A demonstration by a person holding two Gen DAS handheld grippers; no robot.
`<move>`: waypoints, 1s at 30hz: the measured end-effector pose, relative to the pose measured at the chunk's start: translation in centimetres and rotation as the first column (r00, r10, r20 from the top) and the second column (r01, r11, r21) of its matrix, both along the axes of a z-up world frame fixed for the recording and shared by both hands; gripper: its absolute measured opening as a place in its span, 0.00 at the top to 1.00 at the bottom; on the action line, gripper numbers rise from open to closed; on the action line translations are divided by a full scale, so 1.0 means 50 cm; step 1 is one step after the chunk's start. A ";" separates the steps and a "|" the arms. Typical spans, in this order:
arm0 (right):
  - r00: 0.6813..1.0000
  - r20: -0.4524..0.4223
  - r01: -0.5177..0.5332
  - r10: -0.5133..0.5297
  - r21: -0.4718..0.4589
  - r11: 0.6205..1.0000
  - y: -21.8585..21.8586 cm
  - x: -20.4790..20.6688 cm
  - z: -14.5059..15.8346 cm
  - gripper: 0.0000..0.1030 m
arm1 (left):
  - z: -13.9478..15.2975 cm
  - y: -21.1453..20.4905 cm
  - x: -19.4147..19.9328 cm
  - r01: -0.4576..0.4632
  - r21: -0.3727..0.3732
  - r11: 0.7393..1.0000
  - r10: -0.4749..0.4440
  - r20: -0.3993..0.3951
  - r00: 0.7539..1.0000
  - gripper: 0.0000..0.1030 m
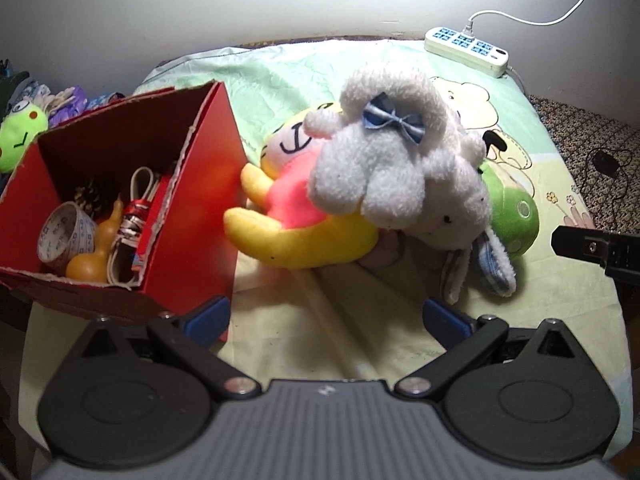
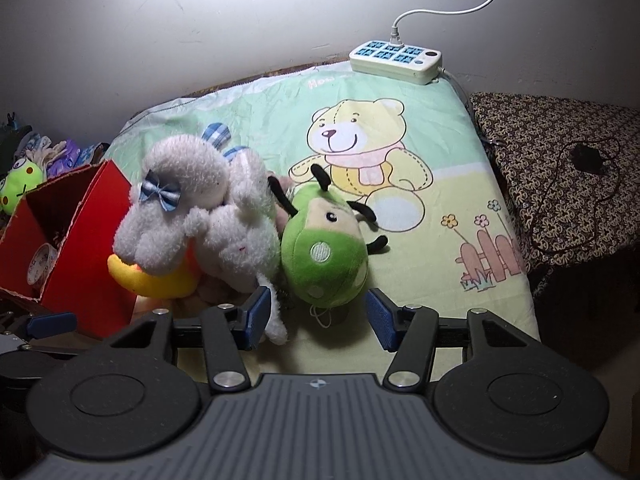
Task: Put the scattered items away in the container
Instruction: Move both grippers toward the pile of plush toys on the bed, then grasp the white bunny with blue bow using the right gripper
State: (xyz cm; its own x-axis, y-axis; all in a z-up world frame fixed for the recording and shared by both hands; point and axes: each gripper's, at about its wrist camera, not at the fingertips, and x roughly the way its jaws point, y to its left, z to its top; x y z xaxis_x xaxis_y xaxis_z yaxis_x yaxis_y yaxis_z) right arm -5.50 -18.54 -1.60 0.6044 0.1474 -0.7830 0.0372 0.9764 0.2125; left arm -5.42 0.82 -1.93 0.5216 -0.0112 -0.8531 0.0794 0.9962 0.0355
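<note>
A red cardboard box [image 1: 208, 168] stands on the left, holding a tape roll [image 1: 66, 236], an orange gourd [image 1: 94, 252], a pinecone and a strap. Beside it lies a pile of plush toys: a white sheep with a blue bow [image 1: 400, 168] [image 2: 200, 208] sprawls over a yellow and pink toy [image 1: 296, 232]. A green bug [image 2: 324, 256] [image 1: 514, 216] leans on the sheep's right side. My left gripper [image 1: 326, 316] is open above bare sheet, short of the pile. My right gripper [image 2: 318, 318] is open just in front of the green bug, and its pads do not press on the toy. The sheep's ear hangs against the right gripper's left finger.
A white power strip [image 2: 396, 60] with its cord lies at the sheet's far edge by the wall. A patterned stool [image 2: 560, 176] with a black cable stands to the right. More toys, one of them a green frog [image 1: 18, 136], are heaped behind the box. The bear-print sheet [image 2: 420, 208] lies bare right of the bug.
</note>
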 end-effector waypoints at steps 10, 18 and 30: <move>0.998 0.034 -0.052 0.048 0.120 0.991 0.006 0.054 0.023 0.45 | 0.029 -0.001 0.048 0.088 -0.005 0.996 -0.087 0.114 0.990 0.01; 0.991 0.042 -0.135 0.128 0.256 0.957 0.053 0.130 0.038 0.43 | 0.019 -0.006 0.107 0.130 -0.064 0.989 -0.123 0.110 0.986 0.01; 0.989 -0.047 -0.116 0.138 0.316 0.942 0.107 0.204 -0.003 0.33 | -0.002 0.002 0.155 0.127 -0.128 0.984 -0.117 0.080 0.990 0.18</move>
